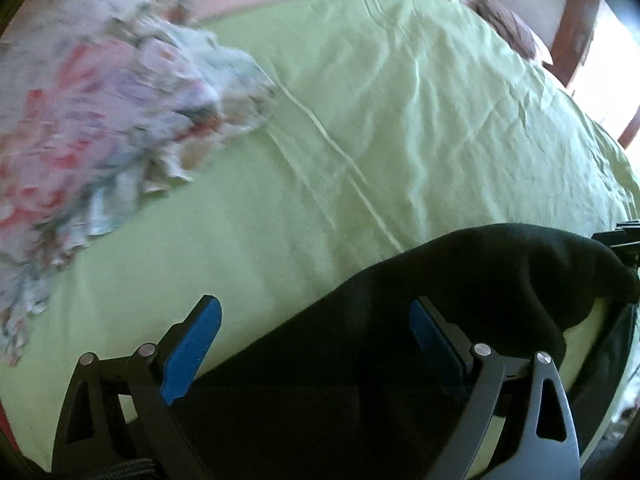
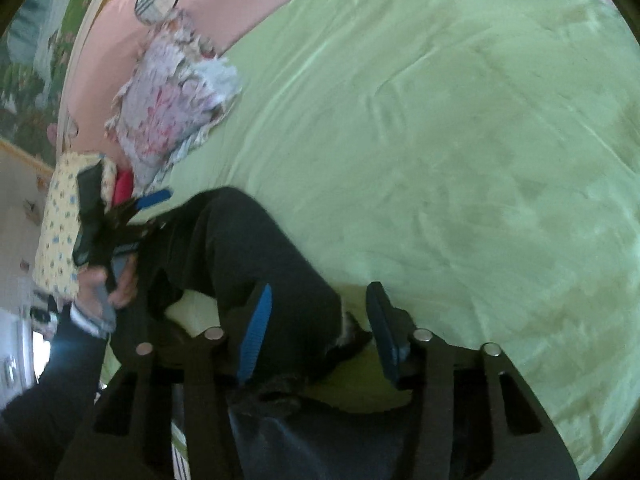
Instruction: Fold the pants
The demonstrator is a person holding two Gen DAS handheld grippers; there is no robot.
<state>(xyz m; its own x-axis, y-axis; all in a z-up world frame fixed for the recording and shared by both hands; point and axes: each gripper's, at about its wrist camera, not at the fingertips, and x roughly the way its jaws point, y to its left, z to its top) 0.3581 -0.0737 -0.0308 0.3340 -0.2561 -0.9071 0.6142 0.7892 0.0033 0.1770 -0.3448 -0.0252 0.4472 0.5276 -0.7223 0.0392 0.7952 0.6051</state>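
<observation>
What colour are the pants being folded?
Black; the pants show best in the right wrist view.

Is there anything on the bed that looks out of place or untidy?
Yes: the black pants lie bunched at the edge of the green sheet, not flat. A crumpled floral cloth lies beside them. No damage or spill shows.

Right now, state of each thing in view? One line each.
left gripper: open, fingers astride the pants edge.
right gripper: open, cloth between fingers, not clamped.
black pants: bunched at the bed's near edge, not folded.
green sheet: spread, wrinkled.
floral pillow: lying on sheet, far left.
</observation>
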